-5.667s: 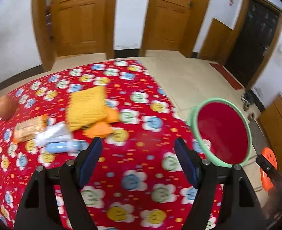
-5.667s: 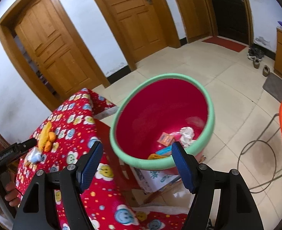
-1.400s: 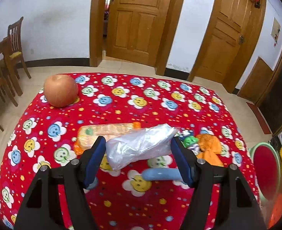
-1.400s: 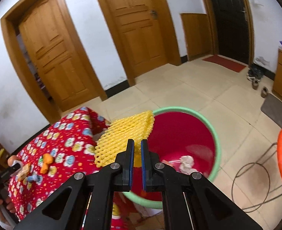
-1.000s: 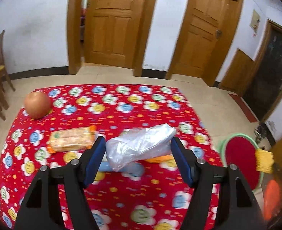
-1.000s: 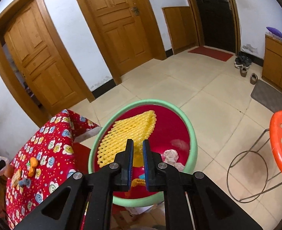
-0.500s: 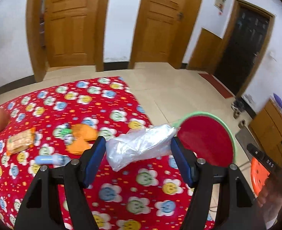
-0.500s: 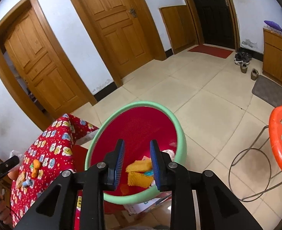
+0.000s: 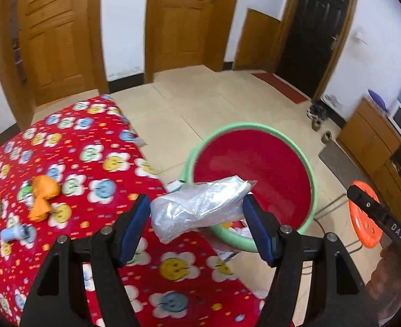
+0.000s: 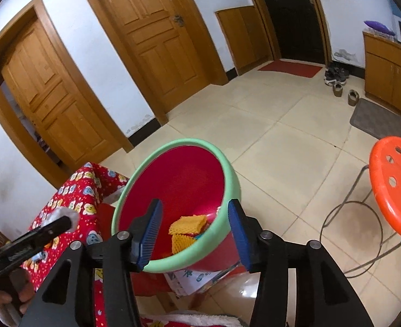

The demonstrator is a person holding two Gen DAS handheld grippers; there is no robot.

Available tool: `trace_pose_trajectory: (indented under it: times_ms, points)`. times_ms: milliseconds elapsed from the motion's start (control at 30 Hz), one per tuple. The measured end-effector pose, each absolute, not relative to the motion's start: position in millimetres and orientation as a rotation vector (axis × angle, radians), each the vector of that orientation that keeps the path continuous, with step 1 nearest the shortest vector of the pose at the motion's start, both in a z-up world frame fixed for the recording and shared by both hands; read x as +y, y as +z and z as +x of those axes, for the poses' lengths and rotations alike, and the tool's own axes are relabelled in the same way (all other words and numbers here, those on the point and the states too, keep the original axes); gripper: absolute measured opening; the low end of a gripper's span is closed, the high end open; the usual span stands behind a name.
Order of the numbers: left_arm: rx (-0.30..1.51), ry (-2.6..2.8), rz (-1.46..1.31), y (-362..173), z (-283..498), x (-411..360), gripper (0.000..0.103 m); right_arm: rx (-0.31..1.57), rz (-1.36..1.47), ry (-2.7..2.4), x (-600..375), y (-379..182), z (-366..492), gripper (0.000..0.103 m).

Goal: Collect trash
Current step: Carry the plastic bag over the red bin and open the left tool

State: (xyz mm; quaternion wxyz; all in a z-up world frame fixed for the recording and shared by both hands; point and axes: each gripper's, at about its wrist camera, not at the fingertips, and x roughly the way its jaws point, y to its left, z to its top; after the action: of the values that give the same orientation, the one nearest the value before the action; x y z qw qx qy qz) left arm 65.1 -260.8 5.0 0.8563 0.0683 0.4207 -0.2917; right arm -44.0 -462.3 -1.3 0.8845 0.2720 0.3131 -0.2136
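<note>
My left gripper is shut on a crumpled clear plastic bag, held above the table's edge just short of the red bin with a green rim. My right gripper hangs over that bin, its jaws opening with nothing between them. The yellow foam net lies inside the bin among other scraps. On the red flowered tablecloth remain an orange peel and a small blue tube. The left gripper's finger and the bag's white end show at the left of the right wrist view.
An orange stool stands on the tiled floor right of the bin. Papers lie under the bin. Wooden doors line the far wall, a cabinet and shoes stand at the right. The right gripper's finger shows at the left view's right edge.
The right gripper opened and dropped the yellow foam net into the bin. The left gripper carried the plastic bag across the table to the bin's side.
</note>
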Motion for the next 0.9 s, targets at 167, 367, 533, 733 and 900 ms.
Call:
trace_pose_trajectory:
  times_ms: [167,367,533,733,900]
  points:
    - [0.89,-0.657,0.199,-2.3,63.1,-289.9,0.07,0.642,0.594,-0.467,-471.7,-3.0,-53.8,0.056]
    - [0.874,-0.662,0.257,-2.4,63.0,-315.1,0.075,0.647,0.607,-0.478,-474.2,-6.2,-55.4,0.056]
    - [0.871,-0.658,0.246,3.8,64.1,-317.2,0.077,0.646,0.609,-0.468,-471.1,-4.5,-53.5,0.057]
    - [0.874,-0.645,0.223,8.8,65.8,-305.1,0.077,0.644,0.597,-0.442,-462.4,-1.9,-50.7,0.062]
    - [0.89,-0.61,0.186,10.8,68.2,-283.4,0.077,0.64,0.588,-0.411,-451.6,2.5,-47.5,0.068]
